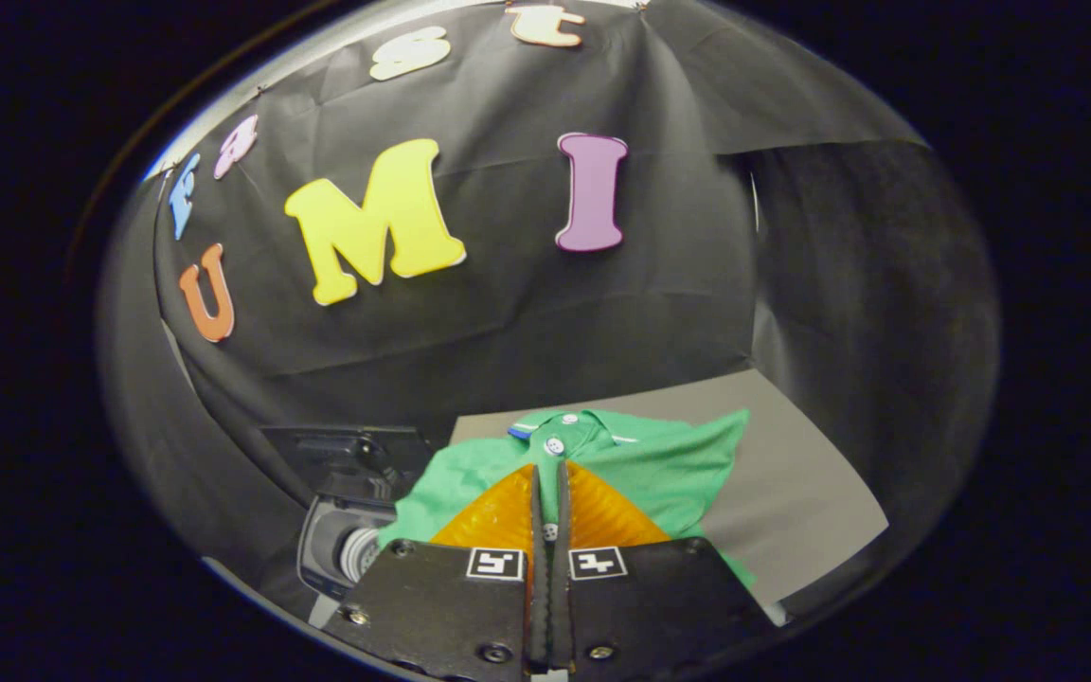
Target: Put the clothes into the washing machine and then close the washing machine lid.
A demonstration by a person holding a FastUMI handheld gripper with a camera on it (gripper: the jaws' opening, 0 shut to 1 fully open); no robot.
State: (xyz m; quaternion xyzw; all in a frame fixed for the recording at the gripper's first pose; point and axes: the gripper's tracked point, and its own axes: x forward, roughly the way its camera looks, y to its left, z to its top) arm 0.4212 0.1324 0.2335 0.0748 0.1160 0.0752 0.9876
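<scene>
The green shirt lies spread on the grey surface in the lower middle of the frame, collar and white buttons facing up. The gripper sits over its placket with the fingers drawn nearly together, a strip of green fabric pinched between them. At lower left stands the washing machine, lid raised, drum opening visible.

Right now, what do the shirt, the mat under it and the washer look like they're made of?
Shirt: soft green knit or woven cloth, matte; it creases and has buttons. The gripper fingers are nearly together over its placket; whether they pinch it, I cannot tell. Mat: flat grey sheet, matte, perhaps paper or foam. Washer: glossy hard plastic by its sheen, with its dark lid raised.
</scene>
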